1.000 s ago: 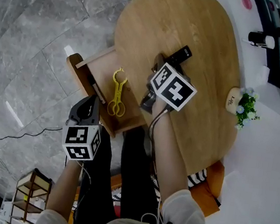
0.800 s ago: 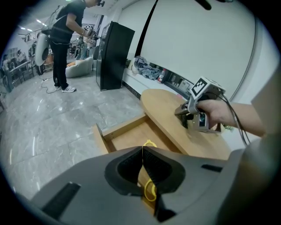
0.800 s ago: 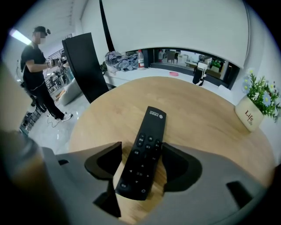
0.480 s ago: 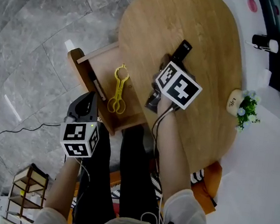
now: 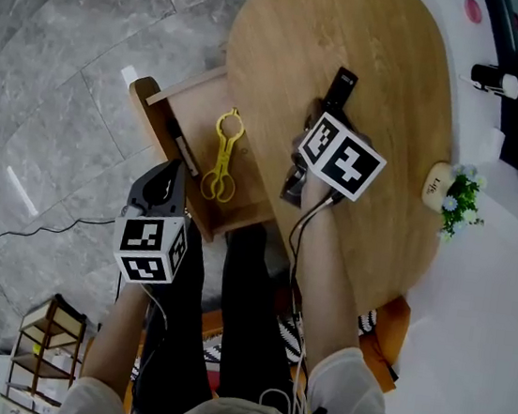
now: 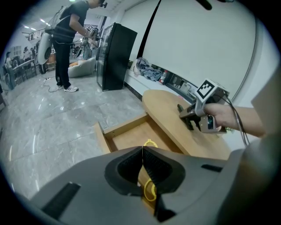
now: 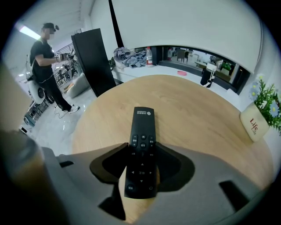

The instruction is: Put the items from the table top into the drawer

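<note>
The right gripper [image 7: 142, 143] stands over the wooden counter [image 5: 395, 39] with the black remote control [image 7: 142, 123] between its jaws. The jaws have just been closing, and in the right gripper view their tips now meet the remote's two long sides at about its upper button row. The remote lies flat on the counter. Its far end sticks out past the jaws toward 12 o'clock in that view. In the head view the remote shows near the middle of the counter, pointing toward 1 o'clock from under the right gripper's marker cube [image 5: 343, 158].

The drawer [image 5: 191, 112] stands pulled out at the counter's 8 o'clock edge. A pair of yellow tongs [image 5: 224, 154] lies lengthwise on its bottom, its loops toward 6 o'clock.

The left gripper [image 6: 142, 151] hangs off the counter at about 7 o'clock of the drawer, tilted down toward it. Its jaws are pressed together with nothing between them, and the yellow tongs show just beyond their tips in the left gripper view.

A small flower pot [image 5: 450, 191] stands at the counter's 4 o'clock edge, well apart from the remote. Grey stone floor [image 5: 62, 52] spreads toward 9 o'clock.
</note>
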`<act>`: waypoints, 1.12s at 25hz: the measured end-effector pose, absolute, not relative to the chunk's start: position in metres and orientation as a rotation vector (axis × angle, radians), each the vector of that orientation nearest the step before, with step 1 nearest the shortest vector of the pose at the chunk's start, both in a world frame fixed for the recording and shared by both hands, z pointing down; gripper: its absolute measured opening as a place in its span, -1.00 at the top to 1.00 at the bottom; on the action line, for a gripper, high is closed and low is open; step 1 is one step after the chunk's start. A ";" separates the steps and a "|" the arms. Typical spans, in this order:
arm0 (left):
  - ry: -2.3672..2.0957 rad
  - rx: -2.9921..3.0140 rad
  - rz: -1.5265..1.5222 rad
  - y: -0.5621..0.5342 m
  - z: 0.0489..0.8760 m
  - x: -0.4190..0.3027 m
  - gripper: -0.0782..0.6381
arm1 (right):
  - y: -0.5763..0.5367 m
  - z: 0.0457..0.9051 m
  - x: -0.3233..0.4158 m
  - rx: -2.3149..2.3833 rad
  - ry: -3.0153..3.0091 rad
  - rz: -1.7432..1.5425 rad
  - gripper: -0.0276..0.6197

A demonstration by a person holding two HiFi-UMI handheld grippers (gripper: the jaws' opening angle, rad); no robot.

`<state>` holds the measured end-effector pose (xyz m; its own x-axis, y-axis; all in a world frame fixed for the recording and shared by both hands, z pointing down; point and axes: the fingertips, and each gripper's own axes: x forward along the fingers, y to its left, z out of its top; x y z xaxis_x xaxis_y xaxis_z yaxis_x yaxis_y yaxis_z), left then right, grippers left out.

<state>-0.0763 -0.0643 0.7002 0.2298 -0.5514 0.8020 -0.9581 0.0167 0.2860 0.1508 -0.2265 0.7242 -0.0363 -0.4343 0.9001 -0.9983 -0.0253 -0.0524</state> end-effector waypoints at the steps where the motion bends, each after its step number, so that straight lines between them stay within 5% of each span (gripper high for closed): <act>1: -1.433 1.647 0.600 -0.063 0.700 -0.077 0.75 | -0.224 0.723 0.151 1.537 -1.555 1.021 0.36; 28: -1.533 1.571 0.550 0.026 0.698 -0.141 0.75 | -0.126 0.694 0.032 1.314 -1.782 0.895 0.36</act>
